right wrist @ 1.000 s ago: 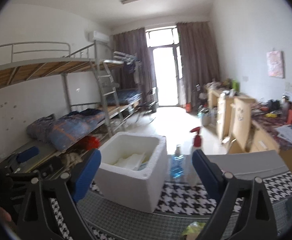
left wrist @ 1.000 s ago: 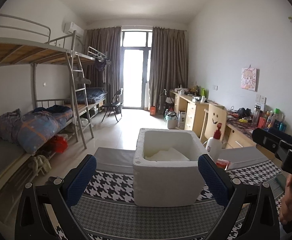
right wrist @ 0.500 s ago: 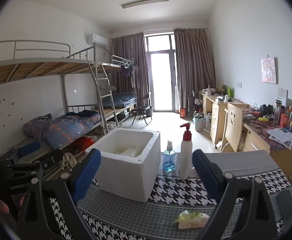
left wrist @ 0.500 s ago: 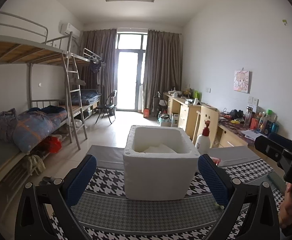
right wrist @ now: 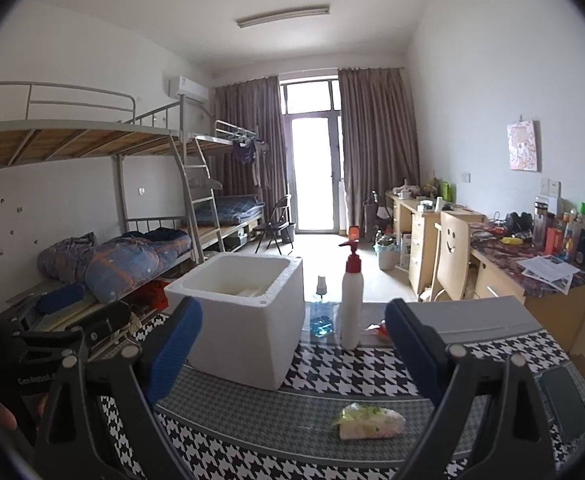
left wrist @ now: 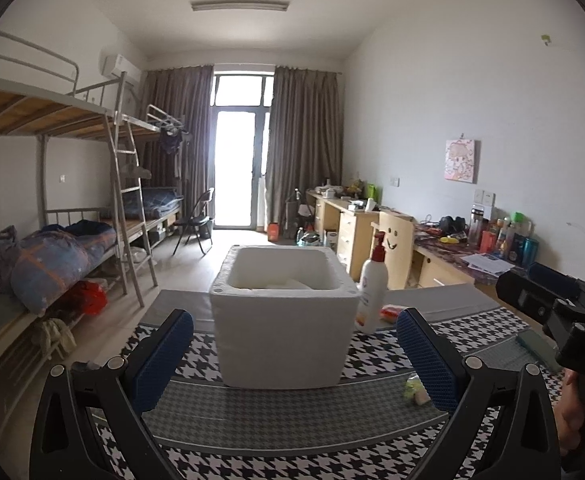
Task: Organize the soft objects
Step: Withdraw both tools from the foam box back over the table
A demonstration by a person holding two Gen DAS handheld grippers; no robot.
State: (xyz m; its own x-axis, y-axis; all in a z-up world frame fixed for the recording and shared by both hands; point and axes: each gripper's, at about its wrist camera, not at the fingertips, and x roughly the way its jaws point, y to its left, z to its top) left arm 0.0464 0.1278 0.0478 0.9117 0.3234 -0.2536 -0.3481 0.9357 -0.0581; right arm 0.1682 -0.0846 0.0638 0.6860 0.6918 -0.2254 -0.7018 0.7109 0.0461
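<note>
Right wrist: houndstooth tablecloth (right wrist: 356, 376), foam box (right wrist: 248, 320), bunk beds (right wrist: 92, 184); both jaws wide.

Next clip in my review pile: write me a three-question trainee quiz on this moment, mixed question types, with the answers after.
1. True or false: the right gripper is shut on the tissue pack.
2. Multiple choice: what stands directly beside the white foam box, between it and the pump bottle? A) a small blue-liquid bottle B) a mug C) a folded towel
3. Fill in: the left gripper is ____ and holds nothing.

Key
1. False: its fingers stand wide apart and the pack lies loose on the houndstooth table cover.
2. A
3. open
</note>
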